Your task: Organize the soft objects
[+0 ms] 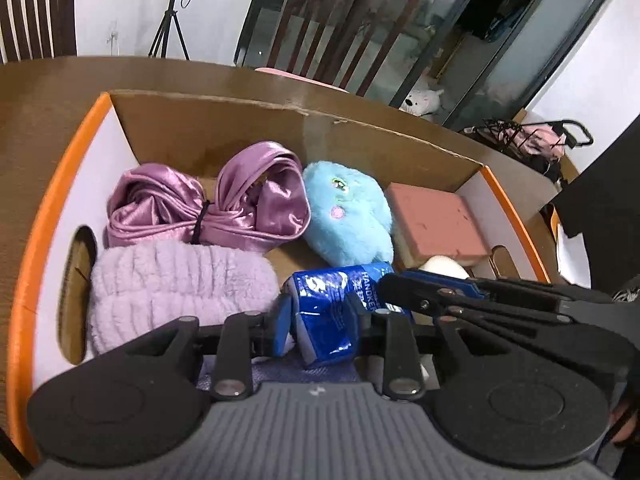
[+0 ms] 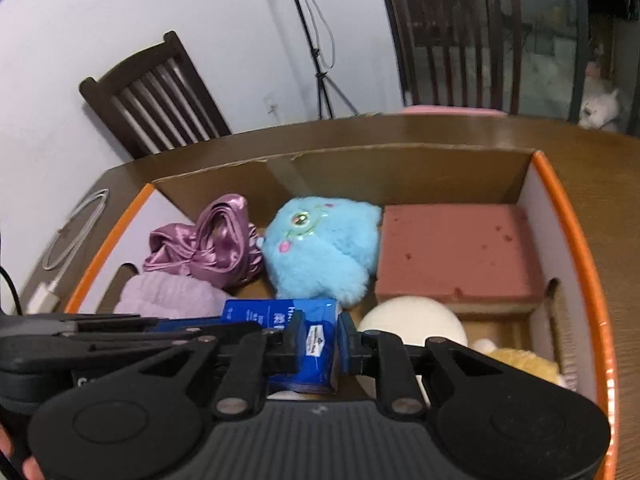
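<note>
An orange-rimmed cardboard box [image 1: 60,184] [image 2: 576,216] on the wooden table holds soft things: purple satin cloth [image 1: 224,204] [image 2: 208,244], a lilac knitted hat [image 1: 168,284] [image 2: 168,296], a blue plush toy [image 1: 352,216] [image 2: 320,248], a pink sponge block [image 1: 436,220] [image 2: 456,252], a white ball [image 2: 412,320] and a yellow plush [image 2: 524,364]. Both grippers hold one blue tissue pack [image 1: 328,312] [image 2: 312,344] low over the box's near side. My left gripper [image 1: 320,320] is shut on it; my right gripper [image 2: 320,344] is shut on it too. The right gripper's arm crosses the left wrist view [image 1: 480,296].
Dark wooden chairs [image 2: 152,96] [image 1: 344,24] stand behind the table. A tripod [image 1: 172,16] stands by the white wall. A white cable and charger [image 2: 68,240] lie on the table left of the box. A white plush [image 1: 424,100] sits on the floor behind.
</note>
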